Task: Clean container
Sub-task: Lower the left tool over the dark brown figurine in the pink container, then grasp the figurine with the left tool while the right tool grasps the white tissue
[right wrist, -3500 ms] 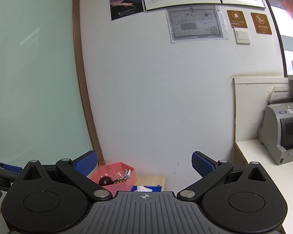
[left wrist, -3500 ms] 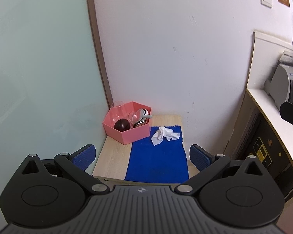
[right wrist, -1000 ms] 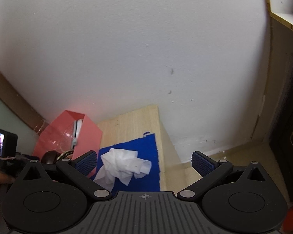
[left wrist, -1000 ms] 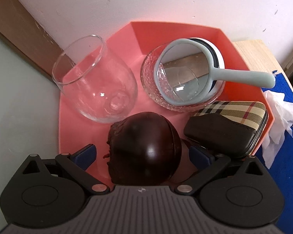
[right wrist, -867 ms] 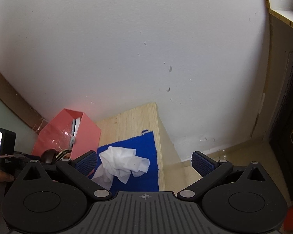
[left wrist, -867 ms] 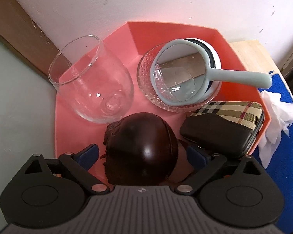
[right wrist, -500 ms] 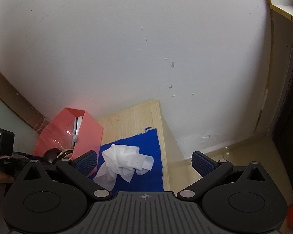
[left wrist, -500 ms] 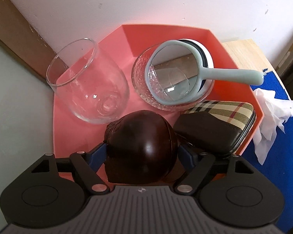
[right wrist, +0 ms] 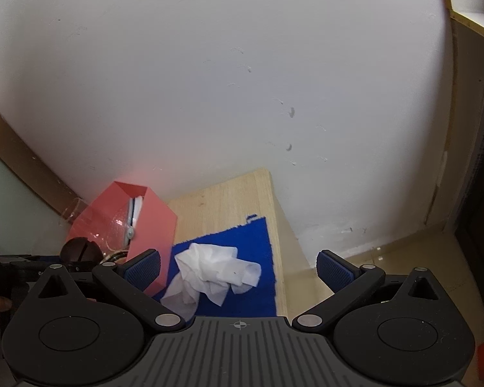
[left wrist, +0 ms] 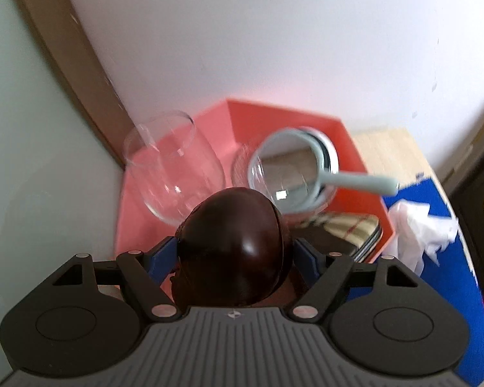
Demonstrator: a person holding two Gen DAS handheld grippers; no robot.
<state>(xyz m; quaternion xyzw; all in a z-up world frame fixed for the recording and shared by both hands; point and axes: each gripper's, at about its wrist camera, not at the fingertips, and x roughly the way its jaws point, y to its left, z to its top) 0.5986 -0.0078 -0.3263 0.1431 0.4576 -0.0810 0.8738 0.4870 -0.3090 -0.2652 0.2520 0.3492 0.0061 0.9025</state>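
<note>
Dark bowl (left wrist: 232,242) between left tongs (left wrist: 235,256)

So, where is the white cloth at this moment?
The white cloth lies crumpled on the blue mat, just right of the pink tray, in front of the open right gripper.

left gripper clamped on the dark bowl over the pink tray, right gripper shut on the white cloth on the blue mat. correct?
Not quite. The right gripper is open and holds nothing: in the right wrist view its jaws stand wide apart above the white cloth, which lies loose on the blue mat. The rest holds: the left wrist view shows the left gripper clamped on the dark bowl over the pink tray.
</note>
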